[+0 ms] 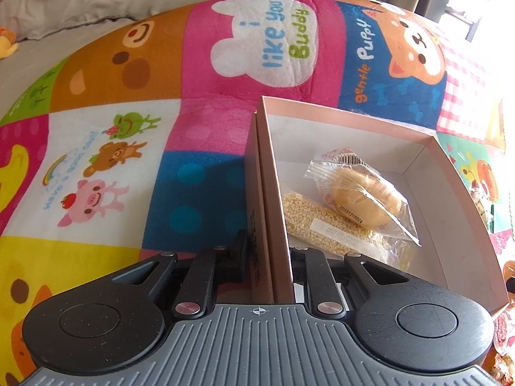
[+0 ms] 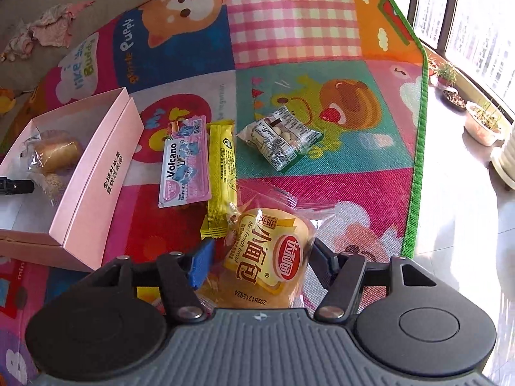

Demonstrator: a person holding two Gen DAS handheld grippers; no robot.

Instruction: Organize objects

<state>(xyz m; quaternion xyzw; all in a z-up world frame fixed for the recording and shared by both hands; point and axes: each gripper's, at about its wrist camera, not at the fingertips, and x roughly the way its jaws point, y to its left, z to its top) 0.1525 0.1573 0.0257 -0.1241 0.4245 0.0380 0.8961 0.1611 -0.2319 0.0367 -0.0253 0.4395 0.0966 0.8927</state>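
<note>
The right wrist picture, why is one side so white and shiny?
In the right wrist view, sunlight through the windows washes out the floor into white glare; the play mat keeps its colours. In the left wrist view, only the far right edge is overexposed, and the fisheye lens bends the pink box.

The left gripper (image 1: 267,251) points steeply downward, its 2 fingers clamped tight on a thin upright wall. The right gripper (image 2: 257,259) also tilts downward, its 2 fingers (image 2: 201,265) pressed against a wrapped bun.
</note>
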